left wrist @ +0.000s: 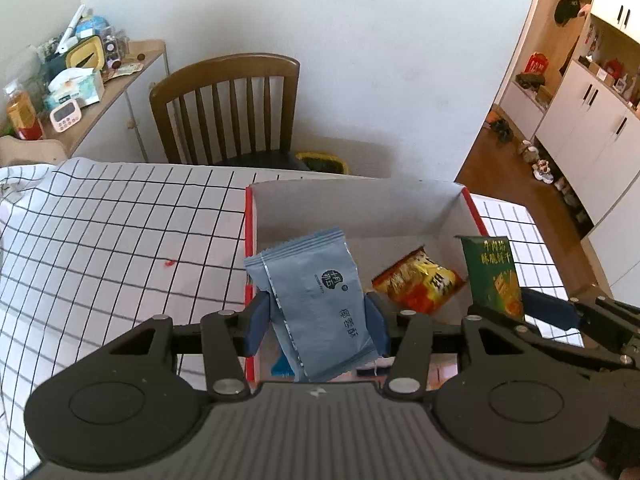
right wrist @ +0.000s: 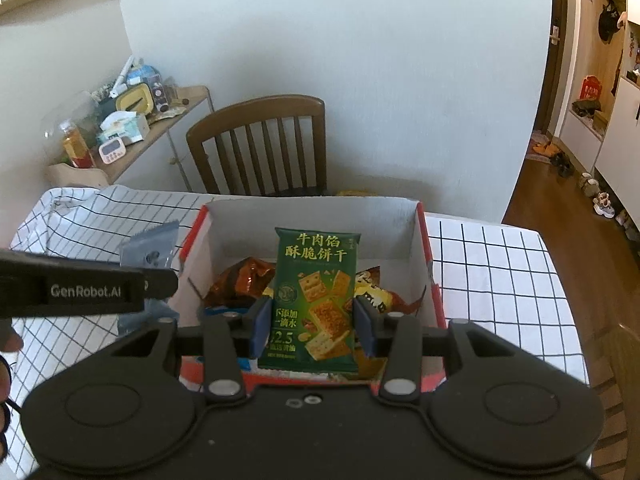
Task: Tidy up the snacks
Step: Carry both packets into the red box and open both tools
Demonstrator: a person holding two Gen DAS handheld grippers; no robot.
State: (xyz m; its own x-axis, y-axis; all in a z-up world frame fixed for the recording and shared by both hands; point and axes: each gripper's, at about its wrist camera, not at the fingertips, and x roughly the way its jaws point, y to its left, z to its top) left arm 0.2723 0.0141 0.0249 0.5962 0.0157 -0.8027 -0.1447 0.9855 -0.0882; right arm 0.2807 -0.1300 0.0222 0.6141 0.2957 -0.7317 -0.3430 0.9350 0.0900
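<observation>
My left gripper (left wrist: 318,322) is shut on a pale blue snack packet (left wrist: 316,300), held upright over the left edge of an open red-and-white cardboard box (left wrist: 400,204). My right gripper (right wrist: 314,326) is shut on a green cracker packet (right wrist: 316,300), held upright over the box (right wrist: 312,216). An orange-and-yellow snack bag (left wrist: 418,280) lies on the box floor and shows behind the green packet in the right wrist view (right wrist: 240,284). The green packet (left wrist: 494,274) and right gripper appear at the right of the left wrist view. The blue packet (right wrist: 150,246) and left gripper show at the left of the right wrist view.
The box stands on a table with a white black-grid cloth (left wrist: 120,232). A brown wooden chair (left wrist: 228,108) stands behind the table. A cluttered side shelf (left wrist: 68,80) is at the back left. White cabinets (left wrist: 592,120) and wood floor lie to the right.
</observation>
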